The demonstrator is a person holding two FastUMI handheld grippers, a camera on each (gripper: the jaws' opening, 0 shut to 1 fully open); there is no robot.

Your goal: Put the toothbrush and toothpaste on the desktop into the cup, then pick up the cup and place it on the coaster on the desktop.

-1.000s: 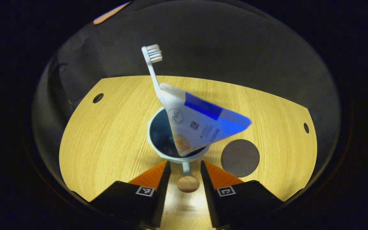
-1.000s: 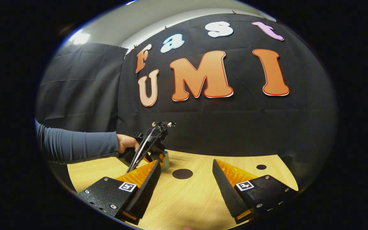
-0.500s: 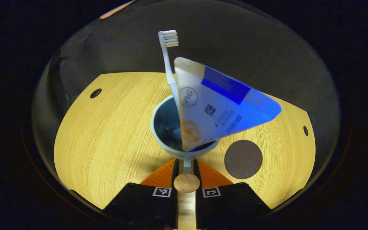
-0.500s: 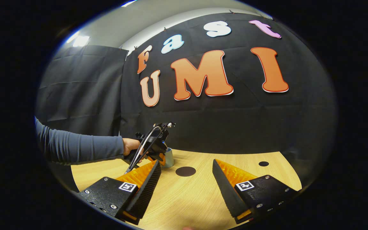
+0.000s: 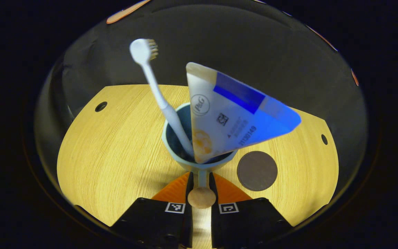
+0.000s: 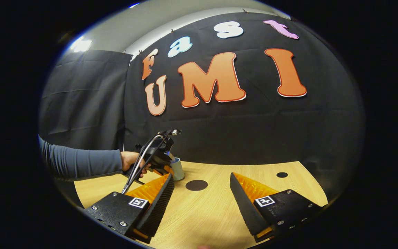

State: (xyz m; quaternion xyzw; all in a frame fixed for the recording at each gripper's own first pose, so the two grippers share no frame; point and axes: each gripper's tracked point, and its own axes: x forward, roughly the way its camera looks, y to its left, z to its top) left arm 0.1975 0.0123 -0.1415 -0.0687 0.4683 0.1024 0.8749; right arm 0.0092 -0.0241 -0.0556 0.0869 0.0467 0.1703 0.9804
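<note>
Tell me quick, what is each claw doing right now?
Left gripper: closed on the cup handle, both fingers pressing it.
Right gripper: open, holding nothing, above the desktop.

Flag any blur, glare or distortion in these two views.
Left gripper view: toothbrush head motion-blurred, toothpaste slightly soft, glare on desktop near the left tool. Right gripper view: sharp, fisheye bends desktop edge, ceiling light flares top left.

Black cloth wall (image 6: pixel 254 131); light wooden desktop (image 6: pixel 206 214), ceiling light (image 6: pixel 80 45)
</note>
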